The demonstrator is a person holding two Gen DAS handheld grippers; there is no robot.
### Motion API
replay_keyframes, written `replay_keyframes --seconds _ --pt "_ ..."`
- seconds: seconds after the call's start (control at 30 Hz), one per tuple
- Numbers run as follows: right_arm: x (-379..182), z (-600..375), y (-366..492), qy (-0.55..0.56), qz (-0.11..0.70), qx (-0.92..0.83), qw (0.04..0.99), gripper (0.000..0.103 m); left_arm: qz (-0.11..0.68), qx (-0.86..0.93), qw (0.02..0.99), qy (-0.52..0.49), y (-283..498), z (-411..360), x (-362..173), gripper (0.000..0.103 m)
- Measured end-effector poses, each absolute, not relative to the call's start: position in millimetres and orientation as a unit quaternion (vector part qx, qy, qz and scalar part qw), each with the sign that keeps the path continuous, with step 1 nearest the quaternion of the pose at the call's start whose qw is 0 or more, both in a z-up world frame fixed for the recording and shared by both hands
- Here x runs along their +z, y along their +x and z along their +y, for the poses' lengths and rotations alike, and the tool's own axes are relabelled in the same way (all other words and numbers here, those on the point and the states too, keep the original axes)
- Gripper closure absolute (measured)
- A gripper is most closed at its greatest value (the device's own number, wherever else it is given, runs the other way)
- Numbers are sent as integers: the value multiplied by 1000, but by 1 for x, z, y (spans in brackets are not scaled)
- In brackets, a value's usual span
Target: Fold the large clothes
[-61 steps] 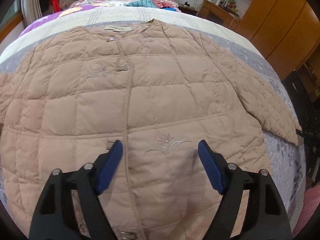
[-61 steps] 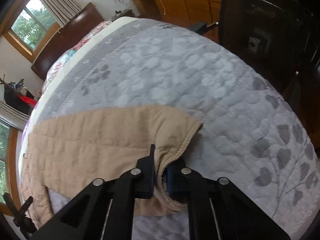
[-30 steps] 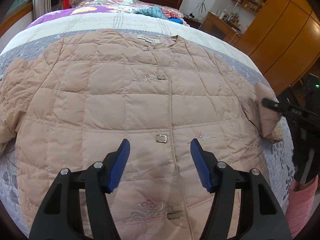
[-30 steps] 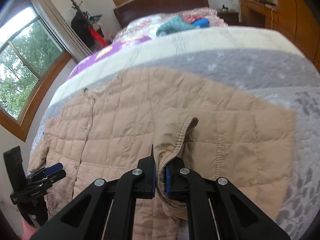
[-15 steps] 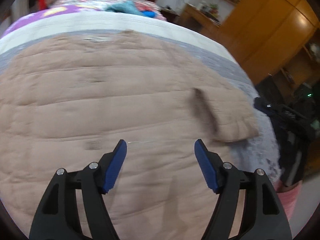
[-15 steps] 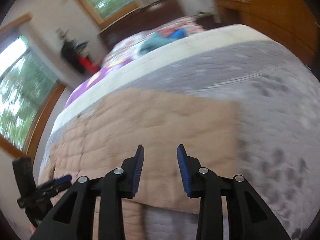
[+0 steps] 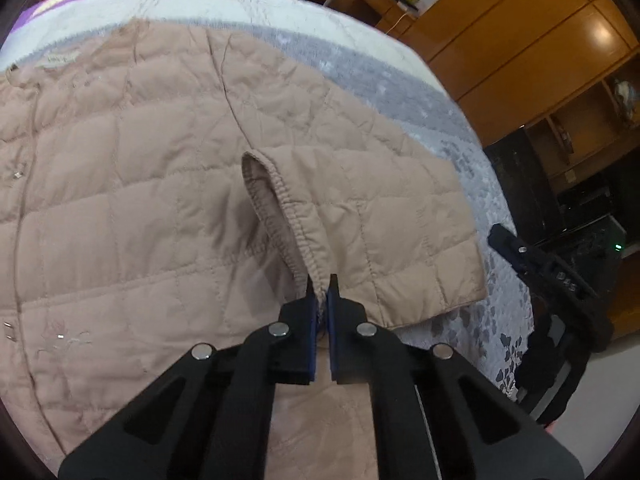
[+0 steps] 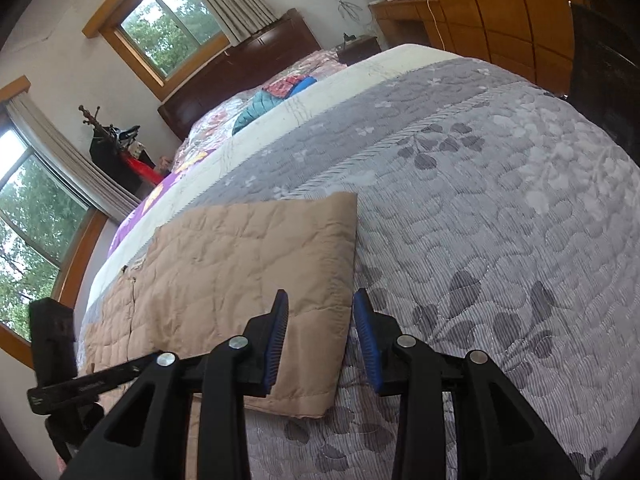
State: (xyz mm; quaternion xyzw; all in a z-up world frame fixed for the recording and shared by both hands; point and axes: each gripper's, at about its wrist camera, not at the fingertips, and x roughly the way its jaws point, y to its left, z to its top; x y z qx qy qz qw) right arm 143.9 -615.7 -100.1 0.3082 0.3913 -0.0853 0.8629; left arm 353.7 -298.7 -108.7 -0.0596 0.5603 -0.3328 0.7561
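A beige quilted jacket lies flat, front up, on the bed. Its right sleeve is folded in over the body. My left gripper is shut on the sleeve cuff and holds it slightly raised. My right gripper is open and empty, low above the folded edge of the sleeve. It also shows in the left wrist view at the right, beside the bed. The left gripper also shows in the right wrist view at the far left.
A grey leaf-patterned bedspread covers the bed. Folded clothes lie near the dark headboard. Wooden wardrobes stand to the right of the bed. Windows line the far wall.
My right gripper let go of the sleeve cuff, opened and drew back to the fold. My left gripper moved right and shut on the cuff.
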Motion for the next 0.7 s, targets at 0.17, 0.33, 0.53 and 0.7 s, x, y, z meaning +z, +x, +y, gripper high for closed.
replay_keyframes --seconds 0.17,0.33,0.53,0.7 --pt "-97 -605 145 308 389 -69 866 68 504 -326 796 -82 344 -245 -70 102" --pt "-98 -585 157 318 396 -18 861 68 458 -286 836 -102 340 -170 -41 102" --pt "-99 -539 188 279 430 16 858 68 434 -234 863 -109 349 -107 -26 102" --pt "-104 -502 212 258 449 46 854 69 436 -197 870 -121 364 -66 -28 102"
